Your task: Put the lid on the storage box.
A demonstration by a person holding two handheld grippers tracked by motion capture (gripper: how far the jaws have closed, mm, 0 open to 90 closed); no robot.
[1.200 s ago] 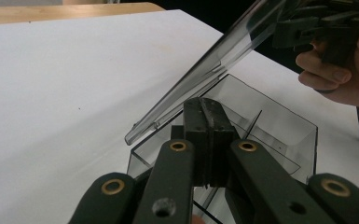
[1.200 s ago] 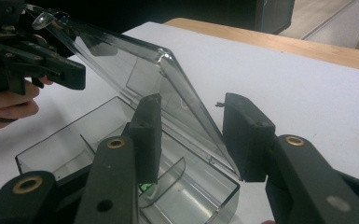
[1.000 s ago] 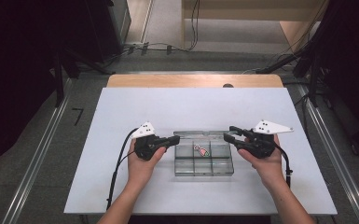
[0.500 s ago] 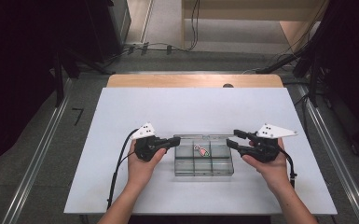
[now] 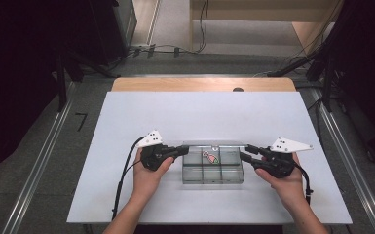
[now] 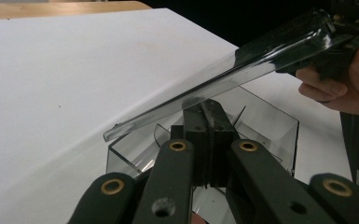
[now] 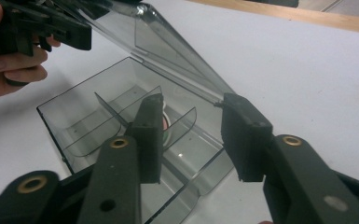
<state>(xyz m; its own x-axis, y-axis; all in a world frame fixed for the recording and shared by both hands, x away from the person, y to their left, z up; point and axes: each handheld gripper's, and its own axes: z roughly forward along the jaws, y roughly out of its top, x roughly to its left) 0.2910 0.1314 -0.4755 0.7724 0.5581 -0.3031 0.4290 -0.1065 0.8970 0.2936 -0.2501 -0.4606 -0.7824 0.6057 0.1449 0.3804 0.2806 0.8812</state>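
Observation:
A smoky clear compartment box (image 5: 213, 177) sits on the white table, its hinged lid (image 5: 214, 144) raised at a slant. A small red, green and white item (image 5: 210, 156) lies in a back compartment. My left gripper (image 5: 186, 148) is shut on the lid's left end; in the left gripper view its jaws (image 6: 210, 114) pinch the lid (image 6: 242, 70) edge. My right gripper (image 5: 243, 152) is at the box's right end. Its jaws (image 7: 193, 102) have just been closing and stand apart. The lid (image 7: 168, 42) corner is between them, with one jaw over the box (image 7: 74, 121); the pads do not press.
The white table (image 5: 199, 112) spreads wide behind and beside the box. A wooden strip (image 5: 199, 84) runs along its far edge. Cables trail from both grippers toward the near edge. Metal rails flank the table on the floor.
My right gripper has drifted slightly toward the near edge of the table. The left gripper has stayed in place on the lid.

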